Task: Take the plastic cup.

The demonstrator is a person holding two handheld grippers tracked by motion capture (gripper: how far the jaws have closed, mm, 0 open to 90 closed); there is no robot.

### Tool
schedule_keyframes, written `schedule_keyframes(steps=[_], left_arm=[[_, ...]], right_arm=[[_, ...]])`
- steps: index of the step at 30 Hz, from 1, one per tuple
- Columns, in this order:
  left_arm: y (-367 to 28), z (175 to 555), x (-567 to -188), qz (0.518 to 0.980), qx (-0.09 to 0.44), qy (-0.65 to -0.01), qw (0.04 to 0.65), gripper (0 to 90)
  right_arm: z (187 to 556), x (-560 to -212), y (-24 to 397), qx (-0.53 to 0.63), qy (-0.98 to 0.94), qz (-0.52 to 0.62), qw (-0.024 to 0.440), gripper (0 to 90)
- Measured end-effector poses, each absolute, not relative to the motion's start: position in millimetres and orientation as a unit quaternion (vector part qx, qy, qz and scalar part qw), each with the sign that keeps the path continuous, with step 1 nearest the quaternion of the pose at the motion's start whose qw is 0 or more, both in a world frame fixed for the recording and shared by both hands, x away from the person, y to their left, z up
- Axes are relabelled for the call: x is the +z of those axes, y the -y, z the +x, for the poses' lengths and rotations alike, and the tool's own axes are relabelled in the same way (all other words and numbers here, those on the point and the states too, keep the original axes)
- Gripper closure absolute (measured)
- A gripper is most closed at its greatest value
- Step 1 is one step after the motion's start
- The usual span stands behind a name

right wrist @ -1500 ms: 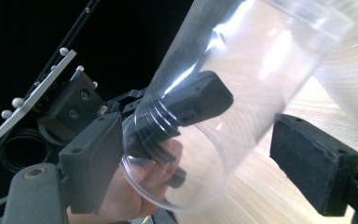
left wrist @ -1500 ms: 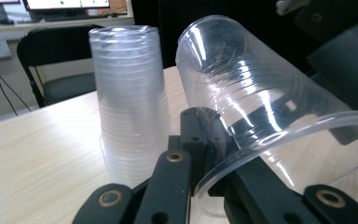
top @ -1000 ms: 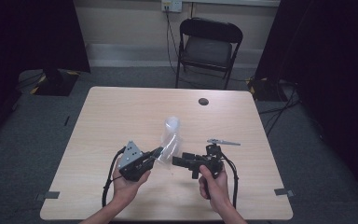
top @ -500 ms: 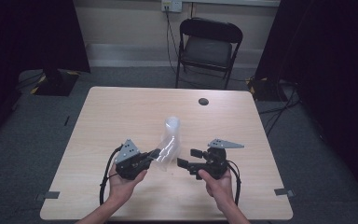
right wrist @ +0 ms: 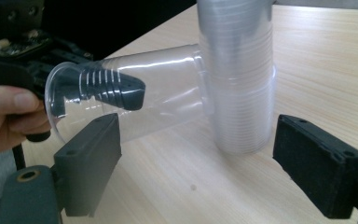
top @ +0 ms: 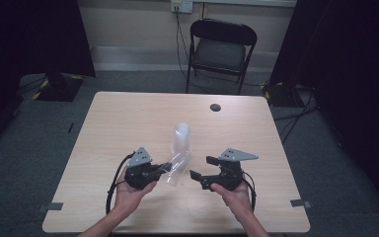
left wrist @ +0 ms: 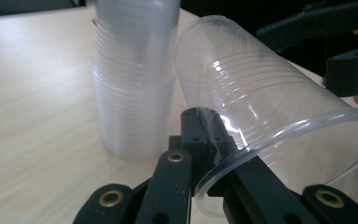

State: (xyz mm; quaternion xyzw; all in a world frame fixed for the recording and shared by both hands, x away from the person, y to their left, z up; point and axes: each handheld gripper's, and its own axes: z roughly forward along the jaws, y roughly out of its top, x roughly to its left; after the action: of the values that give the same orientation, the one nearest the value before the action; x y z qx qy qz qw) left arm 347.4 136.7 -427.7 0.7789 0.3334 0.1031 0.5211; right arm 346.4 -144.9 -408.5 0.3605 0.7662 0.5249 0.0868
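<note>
A single clear plastic cup (top: 177, 171) lies tilted on its side just above the table, next to an upright stack of clear cups (top: 181, 136). My left gripper (top: 165, 167) is shut on the cup's rim (left wrist: 242, 158), one finger (right wrist: 116, 91) inside the cup and one outside. In the left gripper view the cup (left wrist: 261, 102) leans against the stack (left wrist: 135, 79). My right gripper (top: 202, 169) is to the right of the cup and apart from it. Its jaws have just been opening and now stand wide, pads (right wrist: 93, 154) gripping nothing. Ahead of it are the cup (right wrist: 168, 102) and the stack (right wrist: 240, 74).
The wooden table (top: 128, 123) has a round dark grommet hole (top: 215, 107) near its far edge. A black folding chair (top: 219, 49) stands behind the table. Cables trail from both grippers toward the near edge.
The right gripper's jaws have spread wider and its top plate has swung slightly. The left gripper still holds the cup beside the stack.
</note>
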Motion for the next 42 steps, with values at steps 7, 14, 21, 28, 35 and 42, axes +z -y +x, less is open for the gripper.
schedule_keyframes(steps=[7, 14, 21, 28, 35, 42], left_arm=[[-129, 349, -433, 0.805, 0.078, -0.321, 0.493, 90.0], [-128, 351, -433, 0.817, 0.065, -0.313, 0.481, 89.8], [-124, 353, -432, 0.840, 0.041, -0.296, 0.454, 89.8], [-116, 353, -437, 0.862, 0.002, -0.275, 0.425, 89.7], [-111, 354, -440, 0.877, -0.040, -0.258, 0.403, 89.7], [-108, 354, -443, 0.881, -0.061, -0.254, 0.395, 89.7]], right_arm=[[345, -411, 141, 0.506, -0.787, 0.339, 0.099, 14.7], [342, -412, 139, 0.504, -0.797, 0.317, 0.103, 14.8], [337, -411, 137, 0.497, -0.810, 0.288, 0.113, 17.2], [331, -412, 138, 0.480, -0.833, 0.250, 0.112, 18.2], [328, -420, 139, 0.471, -0.846, 0.238, 0.083, 14.5], [319, -423, 124, 0.447, -0.871, 0.182, 0.090, 14.4]])
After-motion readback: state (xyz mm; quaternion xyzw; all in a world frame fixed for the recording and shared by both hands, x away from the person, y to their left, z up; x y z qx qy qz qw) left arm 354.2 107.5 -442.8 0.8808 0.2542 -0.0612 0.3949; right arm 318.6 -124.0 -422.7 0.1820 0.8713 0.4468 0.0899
